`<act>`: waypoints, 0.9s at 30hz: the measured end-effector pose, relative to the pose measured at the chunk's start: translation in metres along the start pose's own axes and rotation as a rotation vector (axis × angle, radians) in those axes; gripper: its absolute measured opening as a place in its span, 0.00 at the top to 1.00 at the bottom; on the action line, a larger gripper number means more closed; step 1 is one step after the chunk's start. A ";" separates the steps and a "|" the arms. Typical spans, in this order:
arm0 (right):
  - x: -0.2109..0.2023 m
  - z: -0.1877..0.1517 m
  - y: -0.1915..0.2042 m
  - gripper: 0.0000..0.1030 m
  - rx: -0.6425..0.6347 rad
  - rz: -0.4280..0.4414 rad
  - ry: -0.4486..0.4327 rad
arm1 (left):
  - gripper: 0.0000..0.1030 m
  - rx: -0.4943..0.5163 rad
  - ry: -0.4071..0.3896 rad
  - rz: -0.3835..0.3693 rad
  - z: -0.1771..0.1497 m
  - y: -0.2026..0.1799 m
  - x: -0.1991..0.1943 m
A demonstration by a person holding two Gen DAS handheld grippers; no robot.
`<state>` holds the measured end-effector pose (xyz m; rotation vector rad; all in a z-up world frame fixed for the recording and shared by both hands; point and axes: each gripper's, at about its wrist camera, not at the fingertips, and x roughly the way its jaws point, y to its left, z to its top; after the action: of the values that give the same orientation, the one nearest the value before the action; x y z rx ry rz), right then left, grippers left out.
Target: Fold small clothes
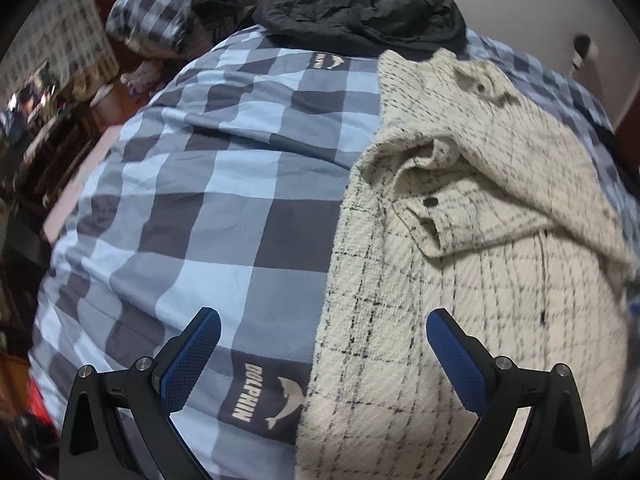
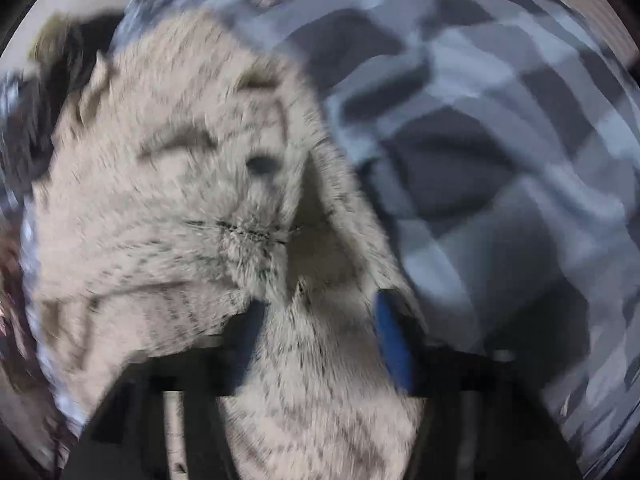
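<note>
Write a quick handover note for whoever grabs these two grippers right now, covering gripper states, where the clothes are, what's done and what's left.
Left gripper: open, empty, above the edge of the cream checked jacket.
Right gripper: jaws apart, jacket cloth between them; the view is blurred, so a grip cannot be confirmed.
The jacket lies on the blue checked bedspread, one sleeve folded across its front.
A black garment is heaped at the far end.
Left: finish folding the jacket.

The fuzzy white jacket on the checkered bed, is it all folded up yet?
Not yet. Done: one part of the cream checked jacket already lies flopped over its middle, on the blue checkered cover. In hand: nothing; the left gripper hangs open above its edge, and the blurry right gripper looks open over the fabric. Left: the bottom half still lies flat and needs folding.
</note>
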<state>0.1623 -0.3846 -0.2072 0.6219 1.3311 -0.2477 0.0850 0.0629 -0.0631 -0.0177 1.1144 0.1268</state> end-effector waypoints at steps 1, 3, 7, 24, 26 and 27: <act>-0.013 -0.003 -0.007 0.28 0.033 0.047 -0.031 | 0.00 0.025 -0.004 0.009 -0.001 -0.003 -0.001; -0.037 -0.010 -0.019 0.23 0.078 0.125 -0.074 | 0.00 0.086 -0.015 0.033 -0.004 -0.008 -0.005; -0.069 -0.030 -0.032 0.23 0.097 0.262 -0.099 | 0.00 0.168 -0.035 0.057 -0.013 -0.015 -0.014; -0.020 -0.191 0.054 0.23 -0.431 0.194 0.400 | 0.00 0.145 -0.042 0.025 -0.033 -0.001 -0.034; -0.014 -0.202 0.068 0.23 -0.481 0.151 0.406 | 0.00 0.155 -0.039 0.030 -0.035 -0.003 -0.033; -0.013 -0.206 0.073 0.23 -0.494 0.130 0.402 | 0.00 0.160 -0.037 0.030 -0.036 -0.004 -0.033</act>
<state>0.0259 -0.2137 -0.1966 0.3418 1.6528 0.3245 0.0391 0.0531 -0.0494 0.1443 1.0850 0.0643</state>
